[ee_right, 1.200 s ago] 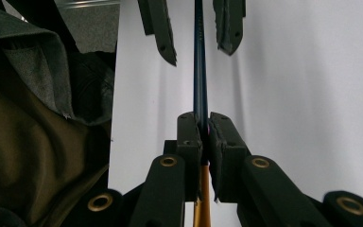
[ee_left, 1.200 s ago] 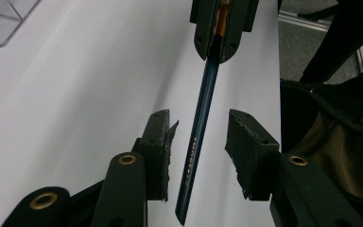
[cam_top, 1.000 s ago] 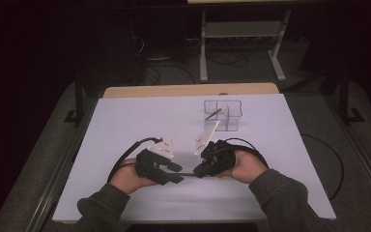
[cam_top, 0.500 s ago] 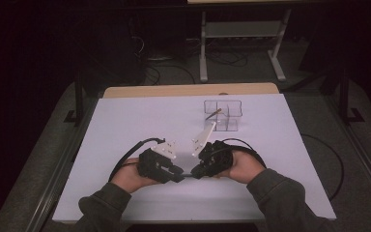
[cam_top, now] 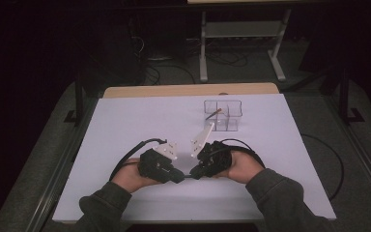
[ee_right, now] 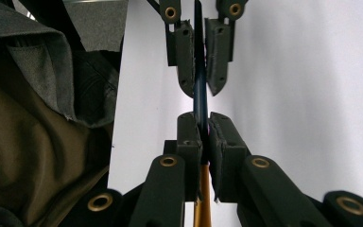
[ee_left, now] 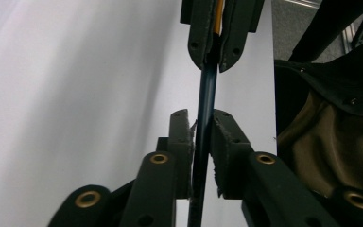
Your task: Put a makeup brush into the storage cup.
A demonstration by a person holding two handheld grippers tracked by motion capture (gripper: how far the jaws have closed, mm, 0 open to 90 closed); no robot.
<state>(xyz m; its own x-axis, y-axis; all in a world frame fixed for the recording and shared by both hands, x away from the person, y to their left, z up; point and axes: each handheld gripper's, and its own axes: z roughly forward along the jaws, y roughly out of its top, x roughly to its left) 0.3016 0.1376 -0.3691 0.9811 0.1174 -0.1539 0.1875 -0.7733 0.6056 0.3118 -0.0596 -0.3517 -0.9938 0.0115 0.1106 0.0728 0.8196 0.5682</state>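
A thin rod (ee_left: 207,90), dark blue with an orange end, runs between the two grippers low over the white table (cam_top: 125,125). My left gripper (ee_left: 199,116) has just been closing its jaws, and its pads now press on the blue part. Facing it tip to tip, my right gripper (ee_right: 202,116) is shut on the rod (ee_right: 199,101) near the orange end. In the high view the left gripper (cam_top: 176,176) and right gripper (cam_top: 195,174) meet near the table's front middle, each held in a hand.
A clear plastic organizer (cam_top: 222,116) with several compartments stands behind the grippers, right of centre, with a slim stick (cam_top: 214,114) leaning in it. Black cables (cam_top: 130,154) loop from both grippers over the table. A metal stand (cam_top: 241,43) is on the floor beyond.
The left gripper's jaws have drawn together onto the rod. Both hands have stayed where they were, and the right gripper's grip is the same.
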